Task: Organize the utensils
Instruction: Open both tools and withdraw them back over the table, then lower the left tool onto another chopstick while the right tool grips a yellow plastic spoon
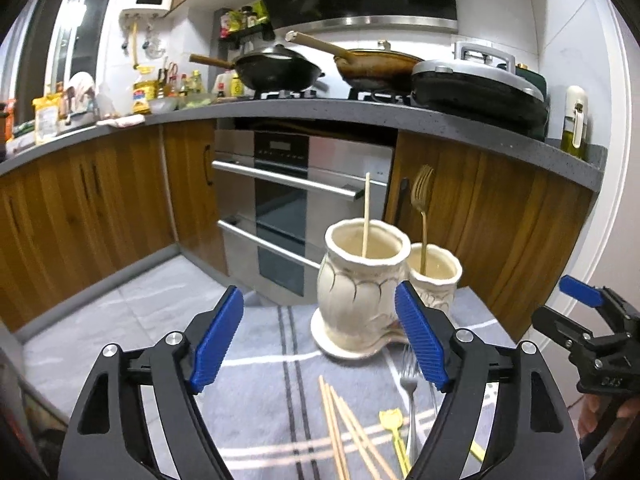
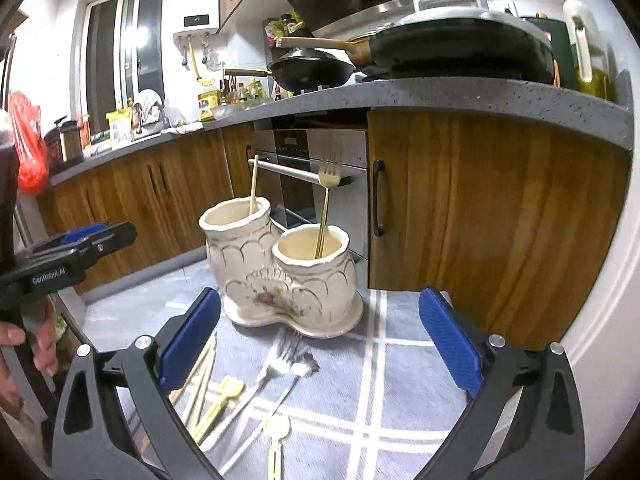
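Between the spread, empty left tongs (image 1: 320, 344) and the equally spread, empty right tongs (image 2: 320, 344) lies the loose cutlery on the checked cloth (image 2: 380, 360) of the bench: chopsticks (image 1: 344, 432), steel forks (image 2: 276, 364) and small yellow picks (image 2: 276, 432), just in front of the twin-cup ceramic holder (image 2: 280, 280). One chopstick (image 1: 366, 216) already stands in the taller cup and a gold fork (image 2: 326, 200) in the shorter. The thin pieces overlap, so a pinch could snag two at once or slip, and a careless drop could knock the holder or land something in the wrong cup.
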A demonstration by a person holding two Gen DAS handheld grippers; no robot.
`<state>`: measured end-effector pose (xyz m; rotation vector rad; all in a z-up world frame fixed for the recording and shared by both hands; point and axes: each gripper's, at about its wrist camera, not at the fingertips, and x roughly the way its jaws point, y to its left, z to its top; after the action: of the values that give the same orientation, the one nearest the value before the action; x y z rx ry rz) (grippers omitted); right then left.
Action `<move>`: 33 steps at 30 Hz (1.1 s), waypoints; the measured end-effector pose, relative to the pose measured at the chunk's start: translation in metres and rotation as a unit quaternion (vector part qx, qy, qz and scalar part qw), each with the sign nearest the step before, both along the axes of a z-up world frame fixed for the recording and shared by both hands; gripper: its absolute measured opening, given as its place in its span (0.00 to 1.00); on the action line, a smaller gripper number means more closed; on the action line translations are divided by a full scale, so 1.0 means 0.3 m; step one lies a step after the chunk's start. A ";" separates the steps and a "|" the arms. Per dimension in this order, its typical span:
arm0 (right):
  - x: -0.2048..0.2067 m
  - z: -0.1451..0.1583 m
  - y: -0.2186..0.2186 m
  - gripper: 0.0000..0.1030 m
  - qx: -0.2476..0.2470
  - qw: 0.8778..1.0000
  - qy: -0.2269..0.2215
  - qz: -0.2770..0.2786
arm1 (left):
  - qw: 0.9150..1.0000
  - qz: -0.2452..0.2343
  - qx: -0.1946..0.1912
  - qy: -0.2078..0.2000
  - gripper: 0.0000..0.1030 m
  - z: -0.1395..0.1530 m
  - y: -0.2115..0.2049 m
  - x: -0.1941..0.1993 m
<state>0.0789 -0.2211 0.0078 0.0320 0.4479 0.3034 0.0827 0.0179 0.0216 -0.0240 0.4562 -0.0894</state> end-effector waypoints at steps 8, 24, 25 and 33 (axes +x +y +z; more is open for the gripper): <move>-0.084 -0.019 -0.018 0.95 0.008 1.000 0.011 0.015 | 1.000 0.008 0.021 0.005 0.84 0.003 -0.022 -0.082; -0.131 -0.145 -0.084 0.95 -0.008 0.998 0.052 -0.020 | 0.997 0.018 0.043 0.059 0.89 -0.131 -0.008 -0.159; -0.129 -0.158 -0.081 0.95 -0.007 0.998 0.061 -0.017 | 0.997 0.018 0.046 0.066 0.89 -0.148 -0.006 -0.159; -0.129 -0.234 -0.041 0.95 -0.020 0.994 0.106 0.009 | 0.987 0.006 0.063 0.149 0.88 -0.297 -0.010 -0.121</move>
<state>0.0402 -0.2333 -0.0624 0.0213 0.6645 0.3105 0.0463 0.0148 -0.0673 0.0858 0.7597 -0.0439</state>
